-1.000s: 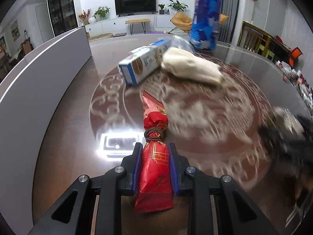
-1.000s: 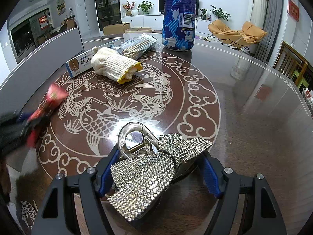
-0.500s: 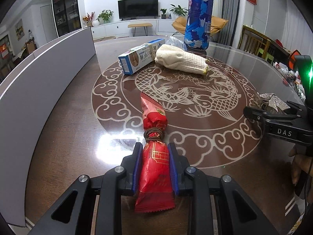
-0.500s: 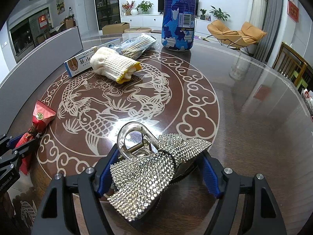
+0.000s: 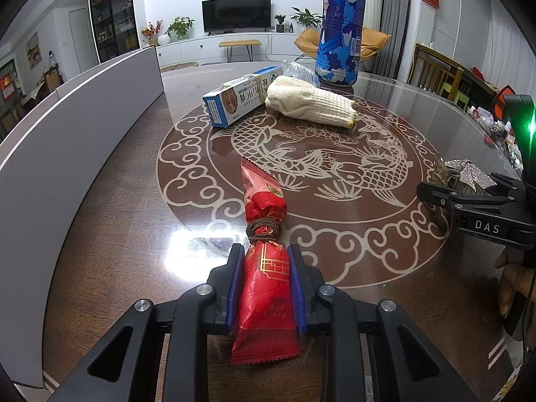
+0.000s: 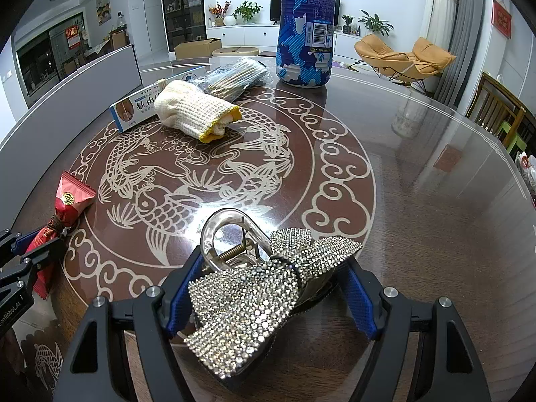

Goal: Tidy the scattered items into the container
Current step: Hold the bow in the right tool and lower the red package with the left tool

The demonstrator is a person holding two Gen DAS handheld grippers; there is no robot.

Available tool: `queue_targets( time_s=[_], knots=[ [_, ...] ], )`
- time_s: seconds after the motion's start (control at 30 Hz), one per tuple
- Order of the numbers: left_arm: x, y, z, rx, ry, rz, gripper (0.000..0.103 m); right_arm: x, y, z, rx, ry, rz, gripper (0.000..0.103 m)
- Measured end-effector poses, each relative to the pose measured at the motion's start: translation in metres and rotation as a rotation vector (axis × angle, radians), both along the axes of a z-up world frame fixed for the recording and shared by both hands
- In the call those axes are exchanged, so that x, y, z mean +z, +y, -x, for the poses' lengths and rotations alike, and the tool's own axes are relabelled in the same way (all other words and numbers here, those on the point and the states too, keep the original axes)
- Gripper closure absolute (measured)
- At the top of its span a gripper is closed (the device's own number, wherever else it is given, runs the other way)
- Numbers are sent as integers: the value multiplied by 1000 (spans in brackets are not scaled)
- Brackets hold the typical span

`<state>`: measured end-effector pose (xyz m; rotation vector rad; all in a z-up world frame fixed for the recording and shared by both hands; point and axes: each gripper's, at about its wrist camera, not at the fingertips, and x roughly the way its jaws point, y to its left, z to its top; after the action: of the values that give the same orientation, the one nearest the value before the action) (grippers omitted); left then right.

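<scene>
My left gripper (image 5: 264, 261) is shut on a red snack packet (image 5: 266, 288), tied in the middle with a brown band, low over the table; it also shows in the right wrist view (image 6: 60, 214). My right gripper (image 6: 268, 284) is shut on a rhinestone bow hair clip (image 6: 254, 294) resting at the table surface; it shows at the right of the left wrist view (image 5: 469, 174). A white-and-blue box (image 5: 241, 100), a cream knitted glove (image 5: 311, 104) and a clear bag of sticks (image 6: 234, 77) lie at the far side. A grey container wall (image 5: 67, 140) runs along the left.
A tall blue-and-white bottle (image 6: 306, 26) stands at the far edge of the brown fish-pattern table (image 6: 418, 184). Wooden chairs (image 6: 495, 114) stand to the right.
The left wrist view swung and settled; the left gripper still holds the red packet. The right gripper with the hair clip has barely moved.
</scene>
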<state>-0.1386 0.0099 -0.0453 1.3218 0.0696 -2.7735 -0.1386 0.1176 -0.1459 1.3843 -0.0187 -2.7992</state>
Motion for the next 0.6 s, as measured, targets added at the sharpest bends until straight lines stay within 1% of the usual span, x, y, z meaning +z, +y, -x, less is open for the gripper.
queue_targets(
  time_s=[0.2, 0.23, 0.3, 0.4, 0.5, 0.6],
  knots=[
    [0, 0, 0, 0, 0, 0, 77, 1, -2, -1, 3, 5, -12, 28],
    [0, 0, 0, 0, 0, 0, 77, 1, -5, -1, 26, 5, -7, 27],
    [0, 0, 0, 0, 0, 0, 77, 2, -16, -3, 109, 9, -6, 28],
    [0, 0, 0, 0, 0, 0, 77, 3, -36, -9, 216, 28, -45, 28],
    [0, 0, 0, -1, 0, 1, 77, 4, -44, -13, 274, 34, -51, 28],
    [0, 0, 0, 0, 0, 0, 77, 3, -39, -12, 272, 23, -23, 27]
  ],
)
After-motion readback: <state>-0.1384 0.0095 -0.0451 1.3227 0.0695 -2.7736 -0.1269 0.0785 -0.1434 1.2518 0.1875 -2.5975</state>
